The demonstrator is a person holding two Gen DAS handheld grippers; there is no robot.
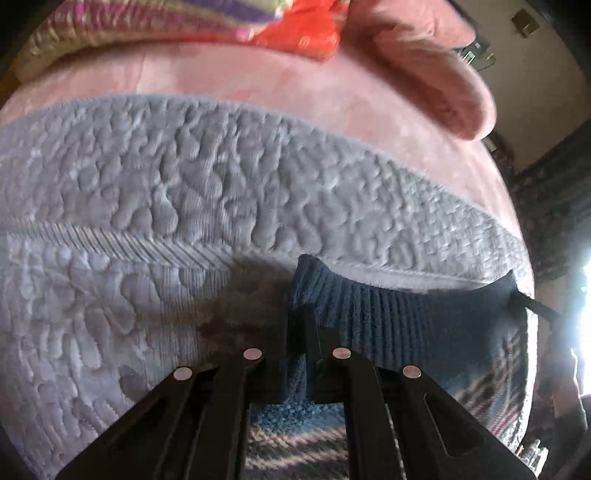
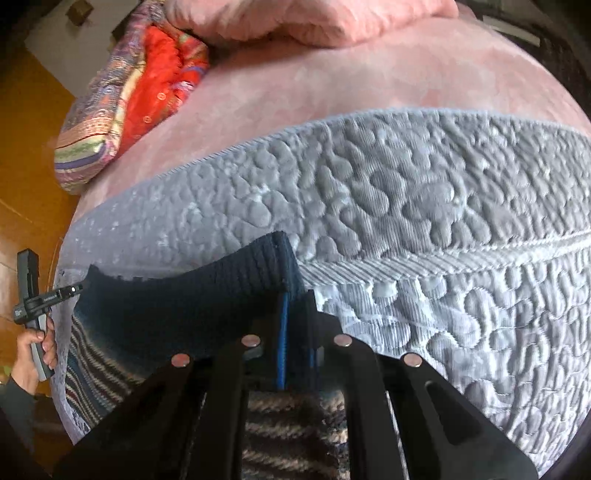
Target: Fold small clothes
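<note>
Left wrist view — bedding: a grey quilted cover (image 1: 184, 177) spans the frame over a pink blanket (image 1: 295, 85); its far edge curves from left to right, with bare pink beyond.
Left wrist view — far edge: a pink pillow (image 1: 443, 66) and a red patterned bundle (image 1: 295, 26) sit at the head of the bed, well apart from the work.
Left wrist view — open room: the quilted stretch to the left lies bare.
Left wrist view — garment: a dark blue knit sweater (image 1: 388, 314), ribbed hem uppermost, striped body below, lies on the cover at lower right.
Left wrist view — jaws: the left gripper (image 1: 299, 332) has its jaws pressed together on the left corner of the ribbed hem.
Left wrist view — right side: the tip of the right gripper (image 1: 528, 302) meets the hem's other corner at the frame edge.

Right wrist view — garment: the ribbed hem runs leftward from the jaws; stripes lie beneath them.
Right wrist view — jaws: the right gripper (image 2: 295, 328) pinches a folded corner of the sweater (image 2: 184, 306), a blue seam showing between the jaws.
Right wrist view — left side: the person's left hand (image 2: 33, 354) holds the other gripper at the hem's far corner.
Right wrist view — open room: quilted cover to the right is bare; wooden floor (image 2: 29, 147) shows past the bed's left edge.
</note>
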